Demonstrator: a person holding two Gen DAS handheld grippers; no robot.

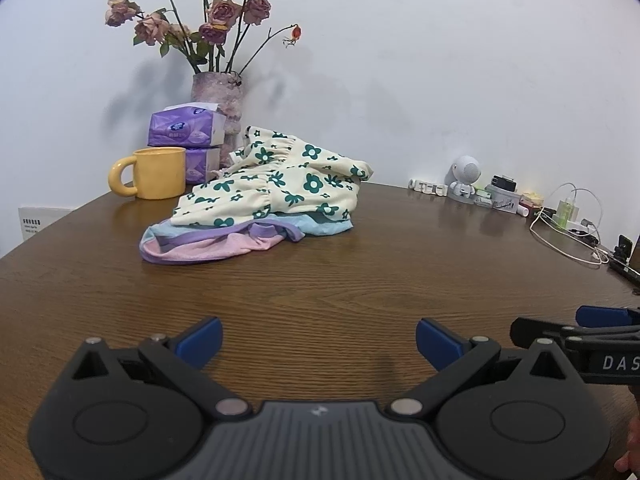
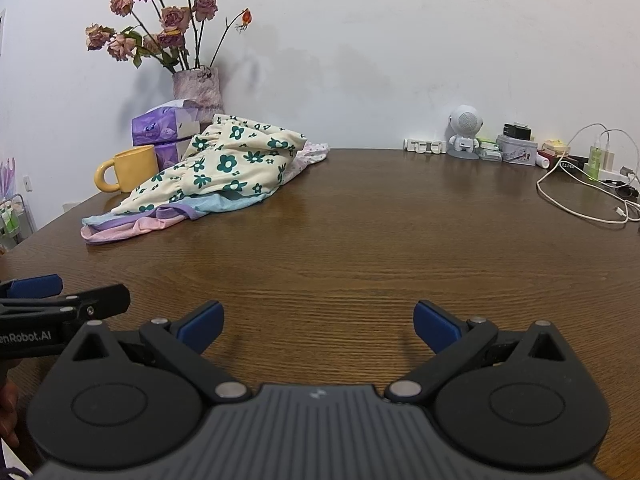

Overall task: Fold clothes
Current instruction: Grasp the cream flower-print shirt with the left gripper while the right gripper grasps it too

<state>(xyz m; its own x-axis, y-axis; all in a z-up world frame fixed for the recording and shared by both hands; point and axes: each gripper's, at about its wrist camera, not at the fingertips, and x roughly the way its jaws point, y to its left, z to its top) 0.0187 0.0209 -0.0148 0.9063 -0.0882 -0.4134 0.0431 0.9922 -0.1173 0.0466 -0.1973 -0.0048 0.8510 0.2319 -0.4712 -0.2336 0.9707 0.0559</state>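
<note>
A heap of small clothes lies at the back left of the brown wooden table [image 1: 320, 288]. On top is a cream garment with green flowers [image 1: 276, 180] [image 2: 224, 164]. Under it lie a light blue, purple and pink piece [image 1: 200, 244] [image 2: 132, 226] and, in the right wrist view, a pale dotted piece [image 2: 314, 152]. My left gripper [image 1: 319, 342] stands open over bare table, well short of the heap. My right gripper [image 2: 318, 325] is open too, with nothing between its blue fingers. Each gripper shows at the edge of the other's view [image 1: 584, 328] [image 2: 60, 300].
A yellow mug [image 1: 154, 178], stacked purple tissue packs [image 1: 186, 132] and a vase of dried roses [image 1: 218, 96] stand behind the heap. At the back right are a small white robot figure [image 2: 466, 130], a tin [image 2: 516, 152], chargers and white cables [image 2: 580, 200].
</note>
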